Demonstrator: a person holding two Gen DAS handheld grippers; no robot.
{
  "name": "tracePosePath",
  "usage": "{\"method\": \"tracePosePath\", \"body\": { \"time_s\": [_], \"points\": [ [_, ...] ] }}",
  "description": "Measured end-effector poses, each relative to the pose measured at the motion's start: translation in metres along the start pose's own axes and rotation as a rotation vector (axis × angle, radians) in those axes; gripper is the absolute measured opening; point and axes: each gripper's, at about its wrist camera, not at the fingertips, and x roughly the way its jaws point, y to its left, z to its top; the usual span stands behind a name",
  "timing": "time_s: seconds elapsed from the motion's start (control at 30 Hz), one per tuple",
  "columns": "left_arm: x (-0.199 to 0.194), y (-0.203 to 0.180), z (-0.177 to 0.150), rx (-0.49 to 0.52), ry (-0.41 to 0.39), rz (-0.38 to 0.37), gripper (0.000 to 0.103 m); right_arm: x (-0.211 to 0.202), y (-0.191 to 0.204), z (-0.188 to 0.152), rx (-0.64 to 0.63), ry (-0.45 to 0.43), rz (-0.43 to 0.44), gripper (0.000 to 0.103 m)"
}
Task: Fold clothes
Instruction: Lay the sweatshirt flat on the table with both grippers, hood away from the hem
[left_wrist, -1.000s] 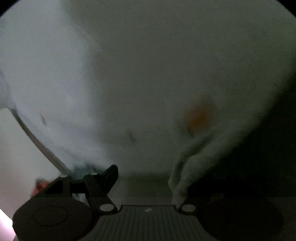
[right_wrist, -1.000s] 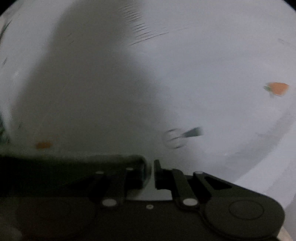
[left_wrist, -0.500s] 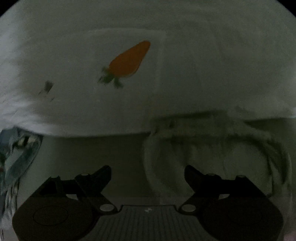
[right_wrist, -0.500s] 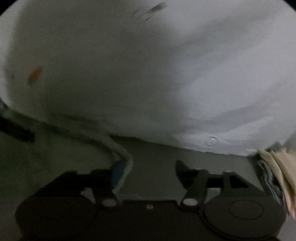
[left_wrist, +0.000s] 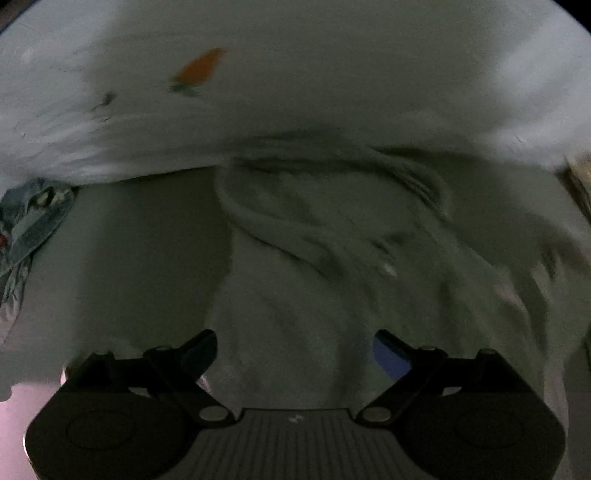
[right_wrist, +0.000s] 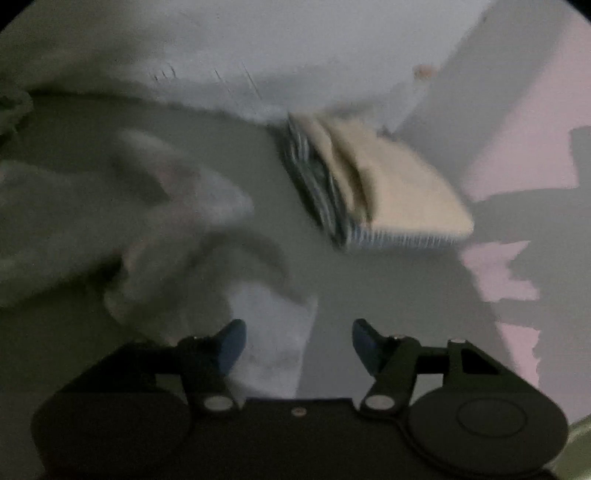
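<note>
A pale, whitish garment (left_wrist: 332, 266) lies crumpled on the bed, its ribbed neckline curving across the middle of the left wrist view. My left gripper (left_wrist: 294, 350) hangs open just above its near part, nothing between the fingers. In the right wrist view the same pale garment (right_wrist: 155, 229) spreads blurred across the left, one corner reaching between the blue pads. My right gripper (right_wrist: 295, 341) is open over that corner, gripping nothing.
A white sheet with a carrot print (left_wrist: 199, 70) covers the far side. A blue denim piece (left_wrist: 26, 229) lies at the left. A folded stack with a beige top (right_wrist: 376, 184) sits right of the garment. A pink surface (right_wrist: 524, 140) lies beyond the bed edge.
Both grippers have opened and let go of the garment, which has dropped onto the bed. The right view has swung to the right, bringing the folded stack into sight.
</note>
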Motion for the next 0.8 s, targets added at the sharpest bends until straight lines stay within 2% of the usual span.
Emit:
{"method": "tracePosePath", "body": {
  "time_s": [0.1, 0.17, 0.2, 0.27, 0.3, 0.37, 0.47, 0.6, 0.63, 0.7, 0.73, 0.8],
  "points": [
    [-0.018, -0.027, -0.018, 0.018, 0.027, -0.025, 0.092, 0.005, -0.024, -0.01, 0.198, -0.003, 0.102, 0.064],
    [-0.025, -0.037, -0.027, -0.005, 0.045, -0.023, 0.092, 0.006, -0.029, -0.014, 0.271, -0.013, 0.161, 0.062],
    [-0.029, -0.042, -0.032, -0.016, 0.054, -0.023, 0.092, 0.007, -0.032, -0.016, 0.299, -0.021, 0.196, 0.049],
    [-0.037, -0.051, -0.042, -0.039, 0.072, -0.022, 0.092, 0.01, -0.04, -0.022, 0.332, -0.048, 0.271, 0.038],
    [-0.04, -0.056, -0.046, -0.05, 0.081, -0.021, 0.092, 0.011, -0.046, -0.025, 0.331, -0.062, 0.288, 0.019],
    [-0.048, -0.066, -0.056, -0.073, 0.098, -0.02, 0.092, 0.012, -0.061, -0.025, 0.315, -0.087, 0.315, 0.009],
    [-0.059, -0.08, -0.07, -0.106, 0.125, -0.018, 0.092, 0.0, -0.097, -0.021, 0.271, -0.195, 0.252, 0.007],
    [-0.073, -0.088, -0.08, -0.132, 0.138, 0.006, 0.092, -0.048, -0.164, -0.014, 0.111, -0.4, -0.012, 0.006],
    [-0.075, -0.09, -0.082, -0.132, 0.138, 0.016, 0.092, -0.052, -0.185, -0.014, 0.093, -0.416, -0.083, 0.006],
    [-0.076, -0.094, -0.085, -0.131, 0.145, 0.037, 0.092, -0.047, -0.22, -0.016, 0.097, -0.396, -0.172, 0.007],
    [-0.076, -0.096, -0.087, -0.134, 0.15, 0.042, 0.092, -0.039, -0.237, -0.018, 0.125, -0.371, -0.181, 0.0],
    [-0.075, -0.1, -0.091, -0.134, 0.16, 0.053, 0.092, -0.015, -0.262, -0.025, 0.179, -0.304, -0.2, 0.0]
  ]
}}
